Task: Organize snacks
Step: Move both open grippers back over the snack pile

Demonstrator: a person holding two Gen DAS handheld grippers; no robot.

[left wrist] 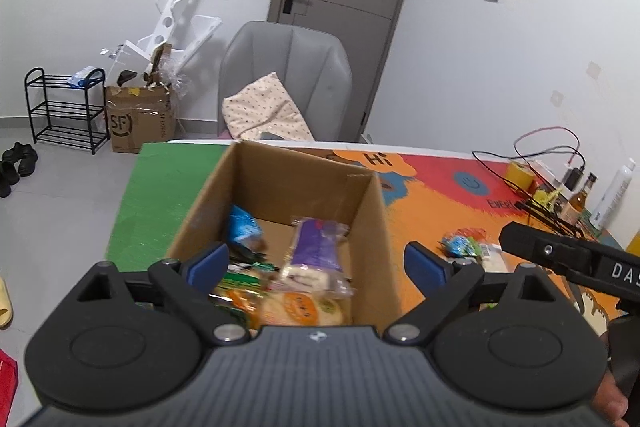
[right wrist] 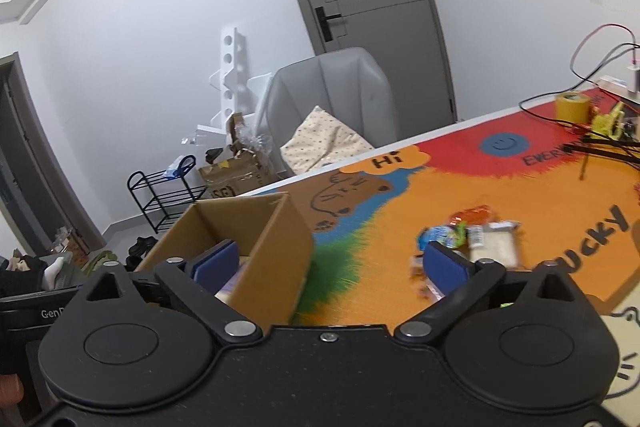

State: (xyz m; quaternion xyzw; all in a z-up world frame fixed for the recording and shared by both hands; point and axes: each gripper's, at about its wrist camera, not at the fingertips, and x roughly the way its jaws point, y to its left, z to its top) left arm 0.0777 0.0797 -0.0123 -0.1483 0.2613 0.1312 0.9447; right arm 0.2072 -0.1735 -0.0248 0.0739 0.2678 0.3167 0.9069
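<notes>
Both my grippers, left (left wrist: 316,259) and right (right wrist: 330,263), gape wide, empty, over the box (left wrist: 280,183); loose snacks (right wrist: 468,239) lie right of it.

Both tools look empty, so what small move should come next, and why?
Probably reach the open right tool toward the loose snack packets on the mat: they lie outside the cardboard box, which already holds several snacks.

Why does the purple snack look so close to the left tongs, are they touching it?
Apart. In the left wrist view, the open left tongs frame the purple snack, but it lies down in the cardboard box, clear of both blue pads.
</notes>
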